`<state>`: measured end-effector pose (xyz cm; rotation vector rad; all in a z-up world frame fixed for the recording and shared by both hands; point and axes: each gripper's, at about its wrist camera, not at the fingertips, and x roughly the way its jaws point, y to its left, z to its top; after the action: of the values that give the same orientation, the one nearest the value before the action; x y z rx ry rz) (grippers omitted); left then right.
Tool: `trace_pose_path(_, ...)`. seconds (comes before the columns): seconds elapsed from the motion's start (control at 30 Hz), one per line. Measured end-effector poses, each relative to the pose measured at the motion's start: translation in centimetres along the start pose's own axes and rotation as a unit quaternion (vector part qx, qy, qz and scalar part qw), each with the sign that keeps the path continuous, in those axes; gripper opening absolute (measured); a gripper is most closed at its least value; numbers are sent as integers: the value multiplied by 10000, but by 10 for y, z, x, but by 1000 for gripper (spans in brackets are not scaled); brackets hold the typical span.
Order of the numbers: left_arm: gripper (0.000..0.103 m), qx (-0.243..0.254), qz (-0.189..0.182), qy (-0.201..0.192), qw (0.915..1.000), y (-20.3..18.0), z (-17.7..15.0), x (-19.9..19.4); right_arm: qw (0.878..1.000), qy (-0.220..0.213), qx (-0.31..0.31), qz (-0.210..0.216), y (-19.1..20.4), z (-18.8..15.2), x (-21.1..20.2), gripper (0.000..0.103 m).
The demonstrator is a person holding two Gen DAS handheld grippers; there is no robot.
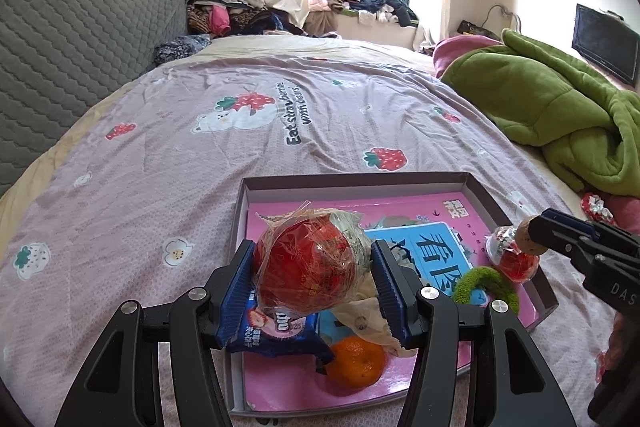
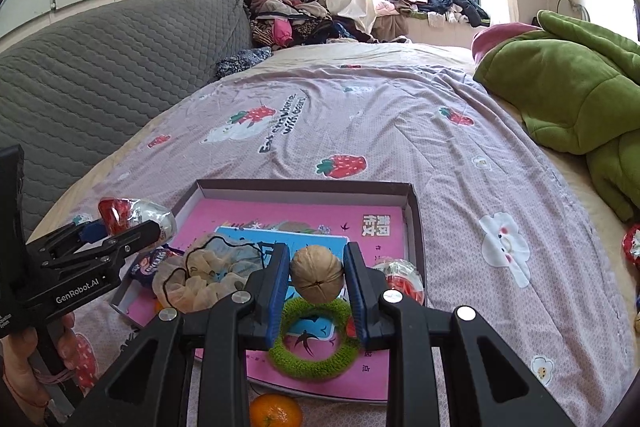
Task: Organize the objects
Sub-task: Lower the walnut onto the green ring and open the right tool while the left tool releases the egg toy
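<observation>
A: How far along does the tidying look?

B: Midway, I'd judge. The shallow box (image 2: 416, 227) on the bed already holds a pink book (image 2: 320, 219), a green ring (image 2: 316, 367), a beige scrunchie (image 2: 200, 279), a blue snack packet (image 1: 276, 331) and a small red wrapped sweet (image 1: 516, 259) at its right side.

A: And the grippers?

B: The left gripper (image 1: 316, 267) is clamped on a red apple in cellophane (image 1: 308, 267), held over the box's near-left part. The right gripper (image 2: 316, 275) pinches a walnut (image 2: 317, 273) above the green ring. Neither is set down yet.

A: Anything left outside?

B: 1 orange (image 2: 275, 411) lies at the box's near edge (whether inside or outside, the 2 views disagree), and a red wrapped piece (image 2: 632, 247) sits on the sheet at far right.

A: Readable writing?

B: The sheet says "Eat strawberries with bears!"; the left gripper reads "GenRobot.AI"; the book shows large Chinese characters.
</observation>
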<state>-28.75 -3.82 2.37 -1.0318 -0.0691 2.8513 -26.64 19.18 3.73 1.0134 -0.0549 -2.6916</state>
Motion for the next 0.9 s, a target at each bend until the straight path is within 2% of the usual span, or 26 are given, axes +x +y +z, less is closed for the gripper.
trace_pose_path(0.9,59,400,-95,196,9990,-36,-10,36,9989,376,-197,-189,1,-21,33,28)
